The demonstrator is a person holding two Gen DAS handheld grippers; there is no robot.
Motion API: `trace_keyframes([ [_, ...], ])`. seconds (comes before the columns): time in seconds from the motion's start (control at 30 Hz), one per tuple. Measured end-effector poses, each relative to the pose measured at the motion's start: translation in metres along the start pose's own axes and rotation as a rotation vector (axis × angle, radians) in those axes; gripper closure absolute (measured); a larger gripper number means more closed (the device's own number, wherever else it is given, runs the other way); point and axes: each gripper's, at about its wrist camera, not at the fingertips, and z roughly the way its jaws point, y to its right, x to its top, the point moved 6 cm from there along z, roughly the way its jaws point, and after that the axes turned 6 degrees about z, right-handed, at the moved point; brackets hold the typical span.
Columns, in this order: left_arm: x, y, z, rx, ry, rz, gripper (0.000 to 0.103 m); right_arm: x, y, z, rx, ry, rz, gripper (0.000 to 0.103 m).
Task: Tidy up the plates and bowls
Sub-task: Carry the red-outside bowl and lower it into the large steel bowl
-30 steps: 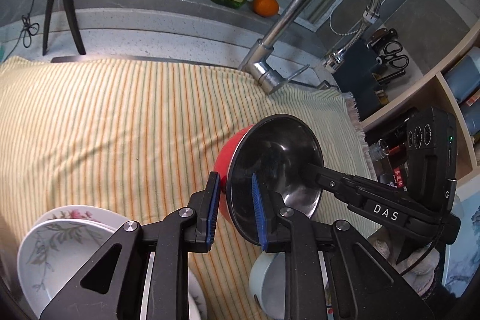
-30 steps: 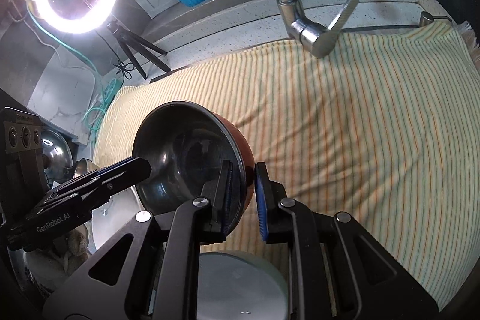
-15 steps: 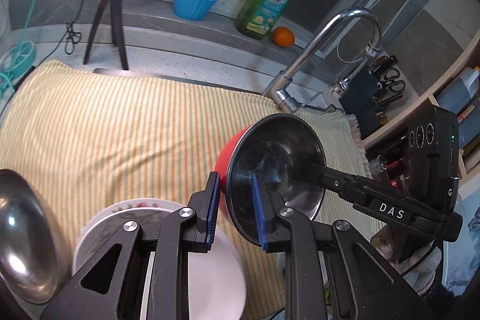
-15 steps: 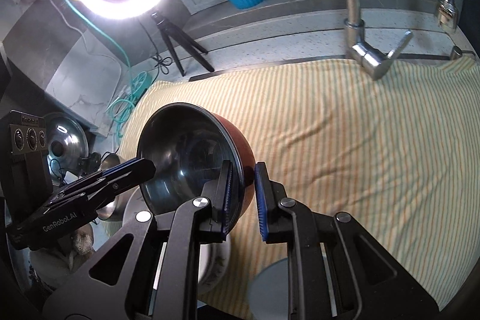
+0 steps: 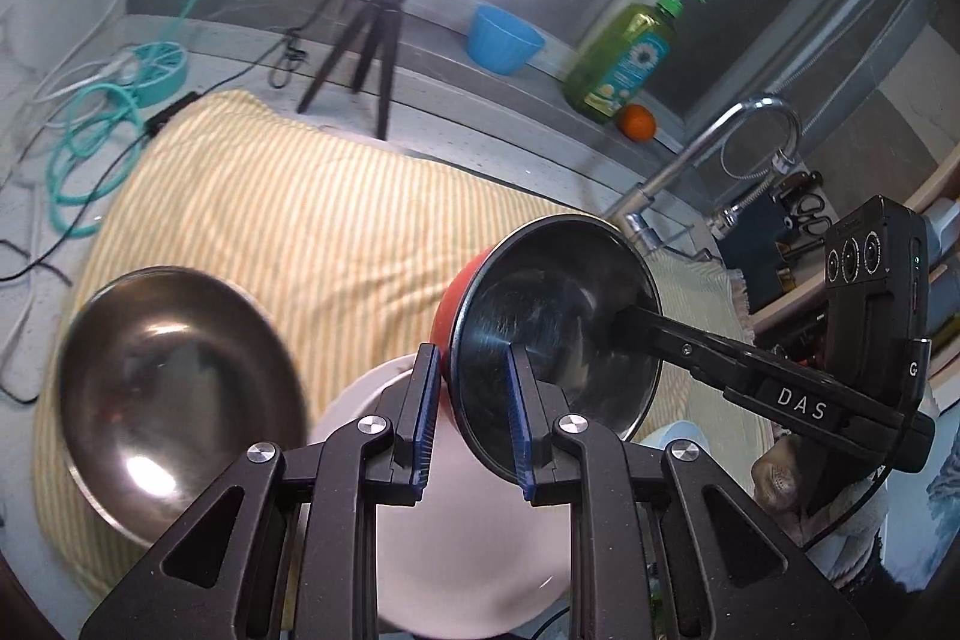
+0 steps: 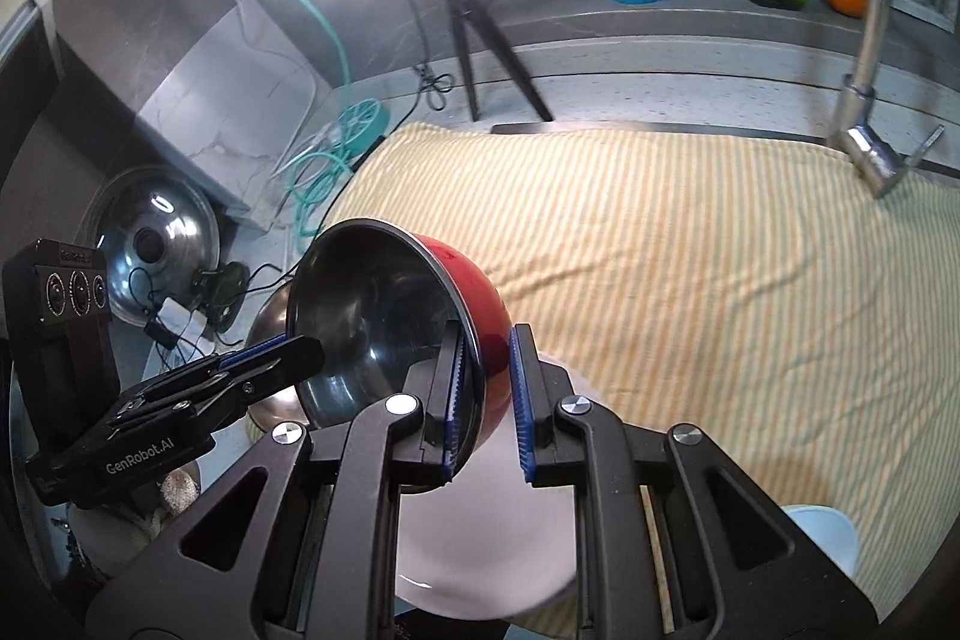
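A red bowl with a steel inside (image 5: 558, 328) is held tilted in the air by both grippers, one on each side of its rim. My left gripper (image 5: 471, 418) is shut on its near rim; the right gripper's fingers (image 5: 690, 352) reach in from the right. In the right wrist view my right gripper (image 6: 486, 400) is shut on the bowl (image 6: 390, 322), with the left gripper's fingers (image 6: 270, 358) at its far rim. A white plate (image 5: 468, 538) lies below the bowl. A large steel bowl (image 5: 174, 400) sits to the left on the striped cloth.
A yellow striped cloth (image 6: 690, 250) covers the counter. A faucet (image 6: 870, 70) stands at the back right. A ring light on a tripod (image 5: 384, 52), blue cup (image 5: 504, 40), soap bottle (image 5: 630, 64) and orange (image 5: 637, 122) line the back ledge. A pale blue bowl (image 6: 822, 532) sits near right.
Both grippers have carried the red bowl leftward over the cloth. The white plate now lies under it and the large steel bowl has come into view at the left.
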Motion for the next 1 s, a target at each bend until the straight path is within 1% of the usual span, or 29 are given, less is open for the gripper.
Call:
trace_keyframes([
  [0.33,-0.008,-0.05,-0.034,0.051,0.038,-0.067,0.084,-0.008,-0.061,0.035,0.035,-0.046,-0.068,0.088],
  [0.63,-0.015,-0.087,-0.053,0.086,0.049,-0.119,0.084,-0.014,-0.101,0.067,0.05,-0.09,-0.109,0.088],
  [0.83,-0.02,-0.107,-0.058,0.104,0.043,-0.143,0.084,-0.016,-0.115,0.085,0.045,-0.121,-0.132,0.088],
  [1.0,-0.024,-0.12,-0.056,0.115,0.021,-0.157,0.084,-0.02,-0.117,0.108,0.045,-0.174,-0.12,0.088],
])
